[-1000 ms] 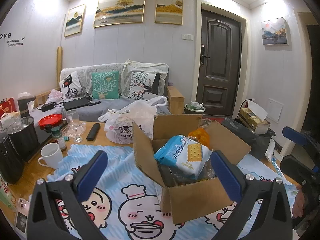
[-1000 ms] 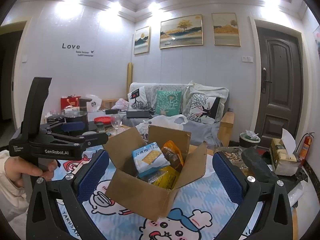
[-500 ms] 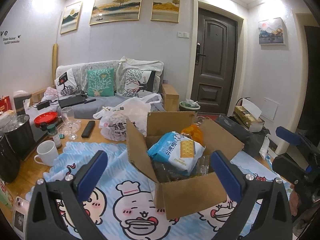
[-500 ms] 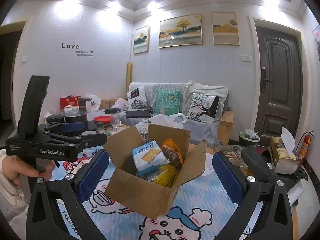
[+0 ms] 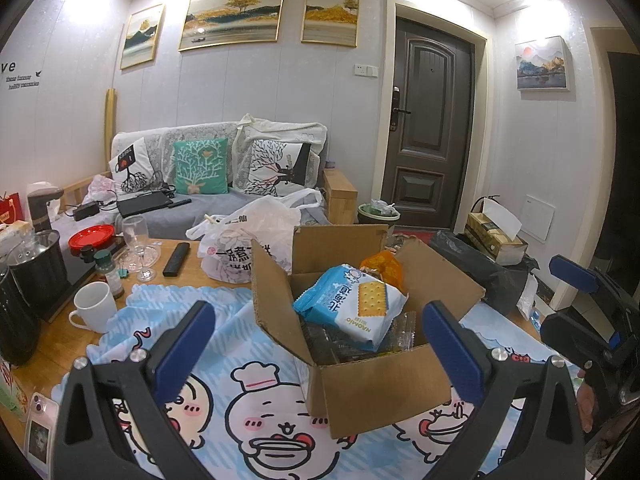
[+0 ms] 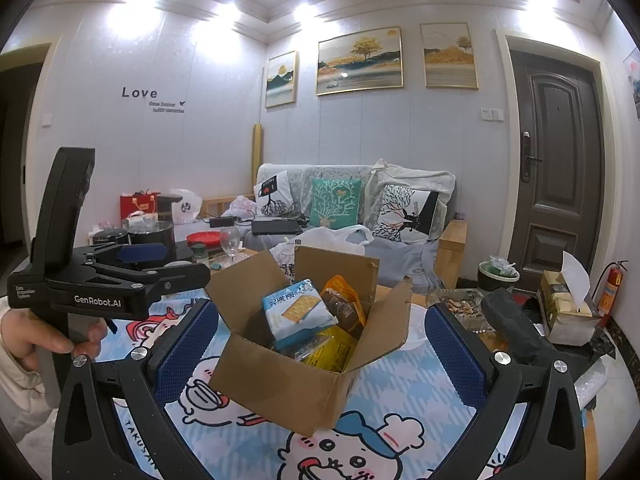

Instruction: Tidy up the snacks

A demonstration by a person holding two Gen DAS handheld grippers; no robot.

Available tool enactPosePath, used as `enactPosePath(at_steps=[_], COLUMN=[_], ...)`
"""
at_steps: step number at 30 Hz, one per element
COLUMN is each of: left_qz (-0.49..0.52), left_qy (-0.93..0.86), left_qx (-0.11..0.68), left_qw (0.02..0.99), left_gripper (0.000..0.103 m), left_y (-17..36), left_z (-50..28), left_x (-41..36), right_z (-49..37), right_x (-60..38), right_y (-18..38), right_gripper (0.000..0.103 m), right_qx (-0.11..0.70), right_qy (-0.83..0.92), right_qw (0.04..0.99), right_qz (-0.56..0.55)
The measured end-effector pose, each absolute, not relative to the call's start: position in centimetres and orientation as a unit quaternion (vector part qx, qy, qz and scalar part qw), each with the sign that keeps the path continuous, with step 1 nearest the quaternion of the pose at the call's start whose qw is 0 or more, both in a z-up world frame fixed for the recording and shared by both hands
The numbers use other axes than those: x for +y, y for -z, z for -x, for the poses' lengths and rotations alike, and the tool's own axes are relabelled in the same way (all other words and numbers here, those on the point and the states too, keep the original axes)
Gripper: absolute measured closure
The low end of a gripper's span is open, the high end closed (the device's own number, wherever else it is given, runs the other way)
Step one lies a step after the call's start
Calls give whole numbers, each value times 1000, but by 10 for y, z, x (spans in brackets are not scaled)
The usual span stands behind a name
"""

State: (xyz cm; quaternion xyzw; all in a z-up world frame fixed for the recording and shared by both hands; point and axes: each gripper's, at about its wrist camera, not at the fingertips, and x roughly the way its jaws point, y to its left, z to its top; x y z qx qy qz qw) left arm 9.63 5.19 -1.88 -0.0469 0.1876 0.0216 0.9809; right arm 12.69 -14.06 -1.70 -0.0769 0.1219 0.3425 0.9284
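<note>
Lower snacks hidden inside cardboard box (under cracker packet).

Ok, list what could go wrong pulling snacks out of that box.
1. The blue cracker pack lies tilted on top of the pile; a sideways nudge may tip it over the cardboard box rim.
2. The box flaps stand up, so either open tool could snag one.
3. The wine glass and white mug stand nearby.

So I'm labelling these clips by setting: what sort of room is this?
Most likely a home living room: a grey sofa with patterned cushions, framed landscape paintings on the wall, and a wooden coffee table holding a cardboard box of snacks.
</note>
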Motion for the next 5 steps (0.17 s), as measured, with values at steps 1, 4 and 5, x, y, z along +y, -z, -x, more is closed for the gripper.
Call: enactPosePath(at_steps=[1,4,5], left_qz=[47,46,45], left_qy=[-21,-21,-21], left_qx=[187,185,186], left_qw=[981,981,981], left_gripper=[1,1,1], left_y=[19,18,18], left_z=[-96,-94,-94], left_x=[52,51,51], right_z=[-127,-127,-125], right_x=[-141,-141,-141], right_y=[17,17,18], right_gripper=[0,0,0], right_qx=[122,123,124], right_qy=[-343,-344,-342], right_qw=[928,928,929], right_qz=[76,76,74])
